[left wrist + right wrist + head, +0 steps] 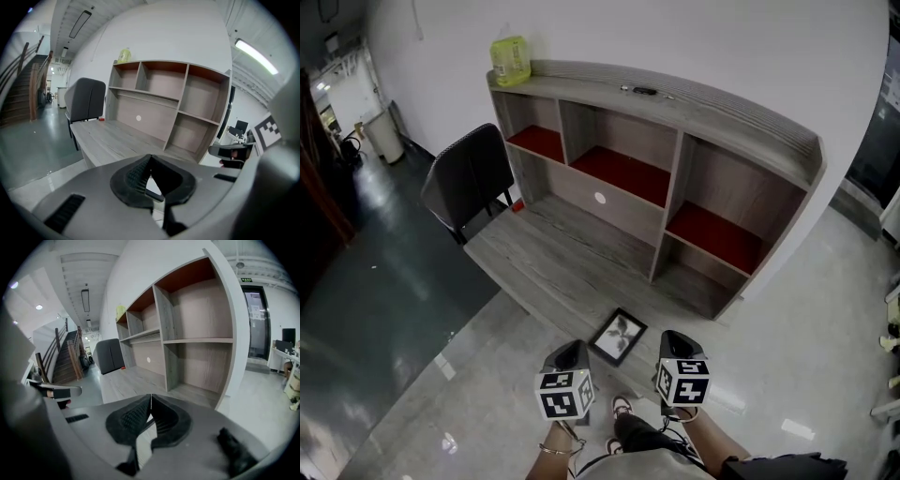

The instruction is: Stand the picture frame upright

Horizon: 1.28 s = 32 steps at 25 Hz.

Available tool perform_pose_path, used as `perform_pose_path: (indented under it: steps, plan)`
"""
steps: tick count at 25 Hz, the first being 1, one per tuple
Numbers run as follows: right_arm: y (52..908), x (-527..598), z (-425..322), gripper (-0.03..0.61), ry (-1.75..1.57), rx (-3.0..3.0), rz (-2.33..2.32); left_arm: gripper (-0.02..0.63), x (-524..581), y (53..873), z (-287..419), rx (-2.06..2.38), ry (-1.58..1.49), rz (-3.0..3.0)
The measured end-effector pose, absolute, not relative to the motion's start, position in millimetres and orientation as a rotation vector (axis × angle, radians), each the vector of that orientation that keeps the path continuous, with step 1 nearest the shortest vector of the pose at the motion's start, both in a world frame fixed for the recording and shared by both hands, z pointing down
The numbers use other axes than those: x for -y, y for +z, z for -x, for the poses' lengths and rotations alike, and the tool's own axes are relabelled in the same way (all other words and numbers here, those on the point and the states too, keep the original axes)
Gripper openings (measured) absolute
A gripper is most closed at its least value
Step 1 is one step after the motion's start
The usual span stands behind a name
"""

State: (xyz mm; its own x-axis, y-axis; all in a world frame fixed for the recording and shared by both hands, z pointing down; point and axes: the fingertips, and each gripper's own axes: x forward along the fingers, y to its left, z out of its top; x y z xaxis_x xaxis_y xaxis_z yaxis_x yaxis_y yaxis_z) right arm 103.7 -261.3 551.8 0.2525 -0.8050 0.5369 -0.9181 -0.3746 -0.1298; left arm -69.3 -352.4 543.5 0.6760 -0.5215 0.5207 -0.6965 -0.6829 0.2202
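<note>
Head view: picture frame [618, 336] flat at lower centre near desk [546, 255] edge; left gripper [574, 349] and right gripper [674, 339] clenched, empty, so a clumsy nudge could slide it off.

Picture frame [618, 337] lies apparently on desk [546, 251] near edge.

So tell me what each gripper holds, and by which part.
Nothing: the left gripper and right gripper are both shut and empty; the picture frame lies flat, untouched.
</note>
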Motion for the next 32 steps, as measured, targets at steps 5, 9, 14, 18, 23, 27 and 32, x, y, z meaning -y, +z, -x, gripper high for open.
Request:
perform_pose_path:
  steps: [5,9,14,18,23,27,32]
  plan:
    - [569.9,273.6,-115.1,0.032,0.852,1.583,-2.296,0.011,375.4,552.2,56.2,0.941,0.622,-2.496]
    - [587.7,285.9,-120.8,0.032,0.903,1.569,-2.266,0.011,389.4,571.6,47.6,0.899,0.652,-2.476]
    - [613.9,293.9,-122.6,0.032,0.970,1.548,-2.222,0.011,395.9,598.5,42.6,0.884,0.712,-2.422]
    - [630.0,301.4,-118.8,0.032,1.009,1.549,-2.193,0.011,400.3,615.8,40.7,0.879,0.745,-2.391]
    - [654.4,299.7,-115.1,0.032,1.075,1.528,-2.162,0.011,396.9,641.3,38.7,0.861,0.829,-2.362]
    - [672.8,296.0,-112.4,0.032,1.124,1.509,-2.138,0.011,391.5,659.3,33.6,0.820,0.876,-2.349]
    - [688.5,298.9,-107.6,0.032,1.166,1.504,-2.116,0.011,394.0,676.7,26.8,0.791,0.923,-2.346]
